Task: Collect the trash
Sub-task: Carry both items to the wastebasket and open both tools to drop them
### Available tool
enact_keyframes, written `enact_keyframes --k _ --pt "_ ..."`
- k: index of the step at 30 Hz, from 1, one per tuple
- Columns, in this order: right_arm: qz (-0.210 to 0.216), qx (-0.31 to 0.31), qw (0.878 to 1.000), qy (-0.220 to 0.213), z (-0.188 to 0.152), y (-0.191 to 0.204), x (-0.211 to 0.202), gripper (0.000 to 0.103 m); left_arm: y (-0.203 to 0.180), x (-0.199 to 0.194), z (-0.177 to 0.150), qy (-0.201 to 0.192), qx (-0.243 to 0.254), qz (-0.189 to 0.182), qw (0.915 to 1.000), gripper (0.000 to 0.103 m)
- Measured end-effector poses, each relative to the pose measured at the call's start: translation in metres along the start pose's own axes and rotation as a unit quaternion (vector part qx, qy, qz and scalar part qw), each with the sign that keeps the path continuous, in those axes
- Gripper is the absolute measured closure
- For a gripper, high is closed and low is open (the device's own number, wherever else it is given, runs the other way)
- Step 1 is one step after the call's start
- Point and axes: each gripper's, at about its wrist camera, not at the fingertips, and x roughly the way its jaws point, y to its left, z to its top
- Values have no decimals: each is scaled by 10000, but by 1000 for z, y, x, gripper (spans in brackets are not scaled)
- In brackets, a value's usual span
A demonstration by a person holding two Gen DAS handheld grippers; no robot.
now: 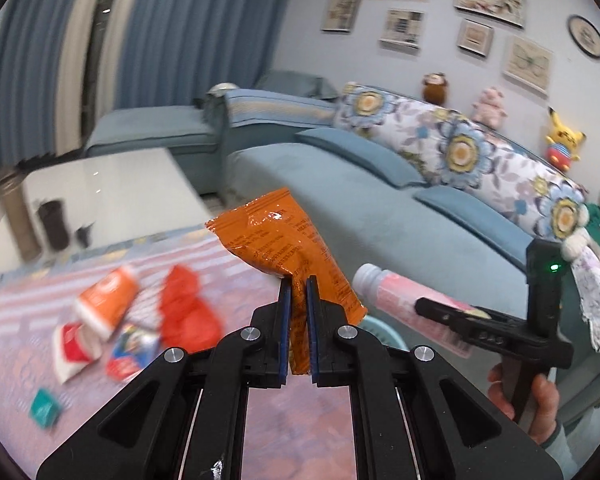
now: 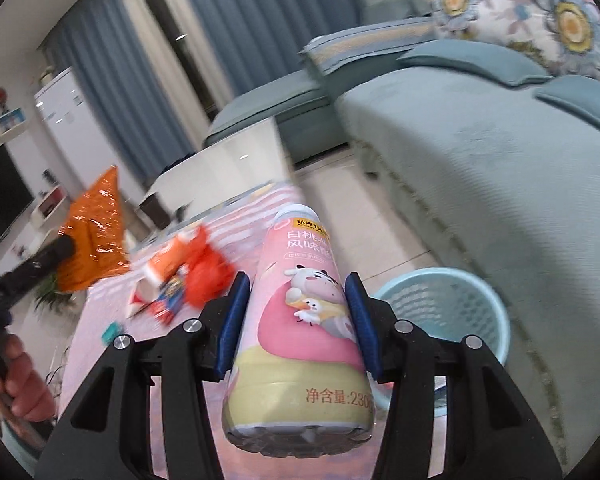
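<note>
My left gripper (image 1: 298,284) is shut on an orange snack wrapper (image 1: 284,240) and holds it up in the air; the wrapper also shows at the left of the right wrist view (image 2: 94,236). My right gripper (image 2: 298,304) is shut on a pink drink bottle (image 2: 300,320), which also shows at the right of the left wrist view (image 1: 396,296). A light blue mesh bin (image 2: 444,312) stands on the floor just right of and below the bottle. More trash lies on the pink striped table (image 1: 140,360): an orange-white carton (image 1: 108,300), a red bag (image 1: 188,312), and a teal packet (image 1: 44,402).
A blue sofa (image 1: 340,184) with floral cushions (image 1: 460,148) and plush toys runs along the right. A white glossy table (image 1: 112,196) with a dark cup (image 1: 54,228) stands beyond the striped table. Blue curtains hang behind.
</note>
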Motion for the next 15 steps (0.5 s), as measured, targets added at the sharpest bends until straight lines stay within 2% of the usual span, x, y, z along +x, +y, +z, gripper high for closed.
enact_keyframes --k 6,9,15 --pt "-387 513 9979 78 -3 -59 13 57 -42 56 2 337 220 -434 9982 98" --pt "-566 775 9951 225 -12 -85 24 57 -57 94 -9 586 264 -695 9955 98" --pt "-772 1316 9868 539 -33 -128 48 57 -66 166 -40 1144 34 -1116 9871 98"
